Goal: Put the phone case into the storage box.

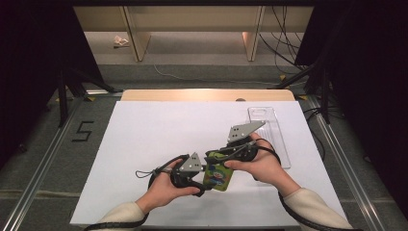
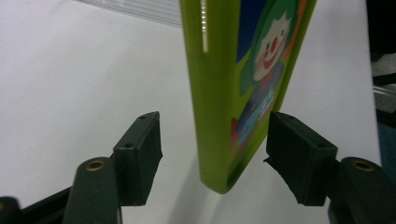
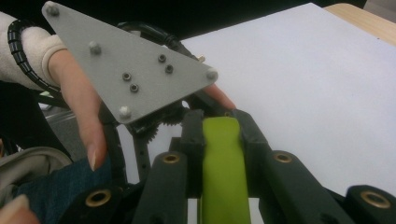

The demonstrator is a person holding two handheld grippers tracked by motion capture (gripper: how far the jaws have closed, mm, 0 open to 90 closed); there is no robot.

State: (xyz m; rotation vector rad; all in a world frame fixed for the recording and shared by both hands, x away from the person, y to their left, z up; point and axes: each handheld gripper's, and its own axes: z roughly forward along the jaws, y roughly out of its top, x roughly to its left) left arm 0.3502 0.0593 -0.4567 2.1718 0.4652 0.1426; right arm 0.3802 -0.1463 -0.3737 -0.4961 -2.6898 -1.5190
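A lime-green phone case [image 1: 219, 176] printed with a cartoon clown is held on edge just above the white sheet. My right gripper [image 1: 217, 157] is shut on its upper end; in the right gripper view the two pads clamp the green edge [image 3: 223, 177] at the gripper's tips [image 3: 223, 125]. My left gripper [image 1: 208, 177] comes in from the left. In its own view the case [image 2: 219, 93] stands between its jaws [image 2: 215, 144], with a clear gap at the left pad [image 2: 140, 149], so it is open. The left gripper's grey plate [image 3: 130, 70] shows close behind.
A clear plastic tray [image 1: 269, 130] lies on the right side of the white sheet [image 1: 159, 130], behind my right hand. The wooden table edge [image 1: 207, 95] runs along the far side. Dark stands flank the table on both sides.
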